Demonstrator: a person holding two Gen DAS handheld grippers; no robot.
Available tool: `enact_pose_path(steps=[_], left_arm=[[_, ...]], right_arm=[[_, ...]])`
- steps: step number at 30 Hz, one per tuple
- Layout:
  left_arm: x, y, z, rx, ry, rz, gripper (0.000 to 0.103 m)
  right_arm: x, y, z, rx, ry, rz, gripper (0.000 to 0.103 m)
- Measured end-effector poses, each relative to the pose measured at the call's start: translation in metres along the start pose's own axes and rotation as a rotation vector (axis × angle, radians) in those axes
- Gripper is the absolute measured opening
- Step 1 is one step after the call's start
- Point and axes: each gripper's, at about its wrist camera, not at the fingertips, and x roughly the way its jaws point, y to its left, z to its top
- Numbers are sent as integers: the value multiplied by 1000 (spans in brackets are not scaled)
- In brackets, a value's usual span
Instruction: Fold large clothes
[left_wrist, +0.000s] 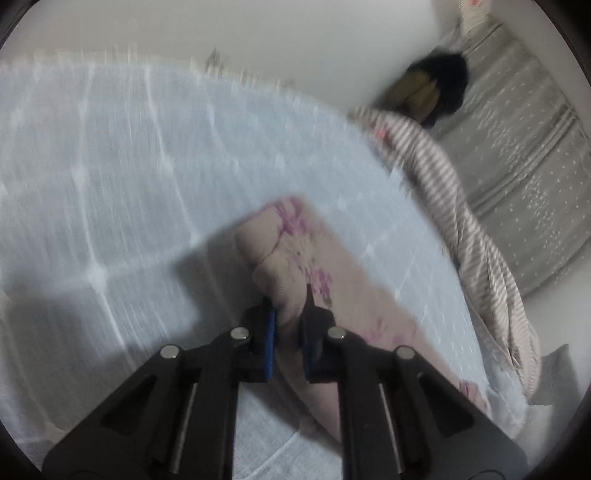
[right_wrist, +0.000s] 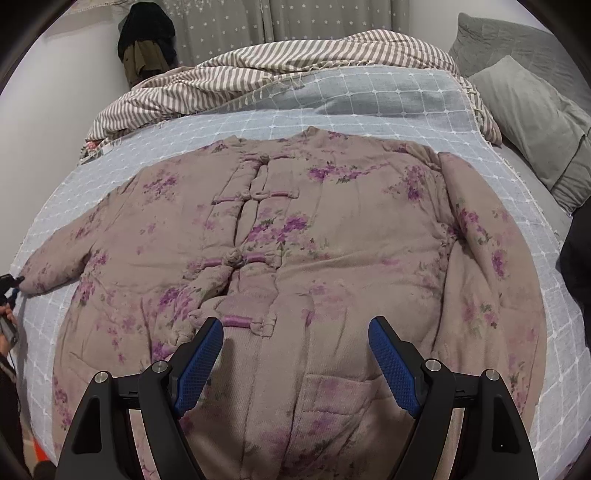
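Note:
A padded mauve jacket (right_wrist: 295, 229) with purple flowers and knot buttons lies front up, spread on the bed. Its right sleeve (right_wrist: 491, 258) is folded down along the body, and its left sleeve (right_wrist: 59, 266) stretches out to the left. In the left wrist view my left gripper (left_wrist: 290, 310) is shut on the cuff end of that sleeve (left_wrist: 295, 243); the same gripper (right_wrist: 11, 284) shows small at the far left of the right wrist view. My right gripper (right_wrist: 295, 328) hangs open over the jacket's lower front, with nothing pressed between its blue pads (right_wrist: 199, 365).
A pale blue grid-patterned cover (right_wrist: 332, 107) spreads under the jacket. A striped blanket (right_wrist: 295, 59) is bunched along the far side, with grey pillows (right_wrist: 535, 122) at the right. Dark clothes (right_wrist: 146, 40) hang by the starred curtain (left_wrist: 517, 147). A person's hand (right_wrist: 5, 325) is at the left edge.

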Motion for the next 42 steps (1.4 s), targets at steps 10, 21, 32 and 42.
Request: enact_pose_path(steps=[10, 21, 32, 42], left_arm=[[-6, -40, -18, 241, 60, 185, 74], [-91, -94, -87, 441, 258, -44, 91], [-171, -127, -188, 624, 451, -262, 91], [-210, -170, -253, 708, 437, -457, 91]], right_arm=[[-59, -58, -5, 68, -85, -57, 82], [-97, -158, -76, 238, -14, -86, 82], [-105, -188, -138, 195, 11, -144, 81], [-50, -195, -163, 238, 124, -53, 74]])
